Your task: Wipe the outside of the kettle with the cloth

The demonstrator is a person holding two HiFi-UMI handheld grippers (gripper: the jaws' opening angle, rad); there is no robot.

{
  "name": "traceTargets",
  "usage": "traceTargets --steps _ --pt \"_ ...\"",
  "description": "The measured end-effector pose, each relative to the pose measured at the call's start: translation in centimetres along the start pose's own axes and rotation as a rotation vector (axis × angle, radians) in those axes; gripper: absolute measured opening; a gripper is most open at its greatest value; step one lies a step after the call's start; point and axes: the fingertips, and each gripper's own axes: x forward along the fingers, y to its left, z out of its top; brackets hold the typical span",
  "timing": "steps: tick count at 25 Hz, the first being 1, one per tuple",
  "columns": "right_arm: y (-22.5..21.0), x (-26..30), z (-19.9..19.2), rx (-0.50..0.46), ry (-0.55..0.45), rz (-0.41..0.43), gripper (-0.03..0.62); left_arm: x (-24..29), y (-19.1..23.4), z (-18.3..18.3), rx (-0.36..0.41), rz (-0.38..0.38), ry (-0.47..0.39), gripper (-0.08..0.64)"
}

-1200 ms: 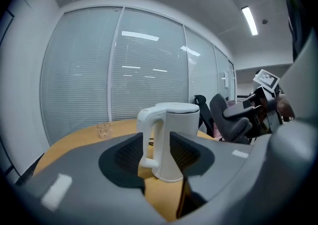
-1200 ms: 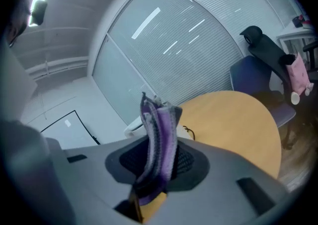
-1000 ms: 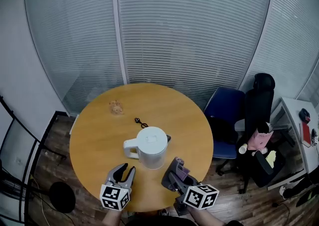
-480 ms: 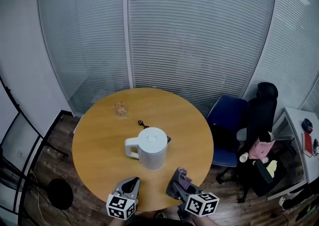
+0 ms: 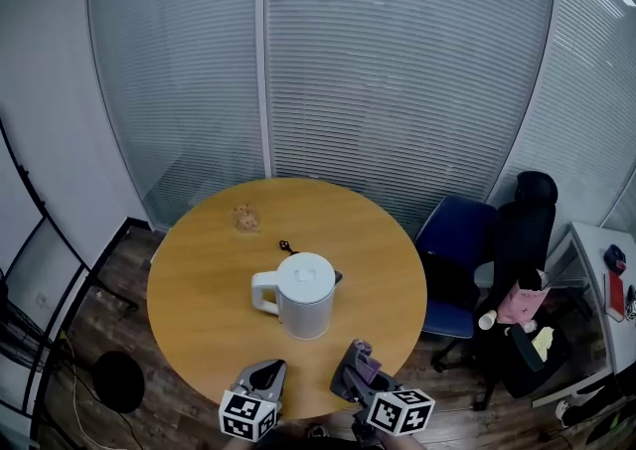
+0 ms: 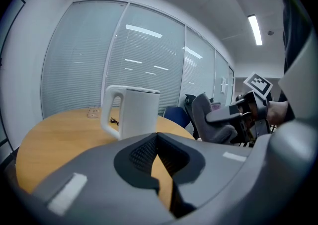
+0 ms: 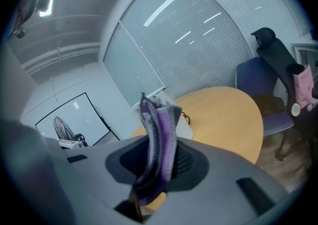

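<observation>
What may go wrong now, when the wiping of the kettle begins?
The kettle stands free on the table; the left gripper is shut and away from it, so a push may slide it. Only a little cloth sticks out of the right gripper, so its jaws may scrape the kettle.

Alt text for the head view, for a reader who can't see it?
A white kettle stands in the middle of a round wooden table, handle to the picture's left. At the near edge, the right gripper is shut on a purple cloth; the left gripper is shut and empty.
</observation>
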Motion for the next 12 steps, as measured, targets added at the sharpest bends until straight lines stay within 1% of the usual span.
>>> traceTargets --steps 12 --pt "-0.08 -0.38 -0.41 -0.005 0.001 0.004 0.094 -0.12 -0.47 -0.81 0.008 -0.002 0.01 0.011"
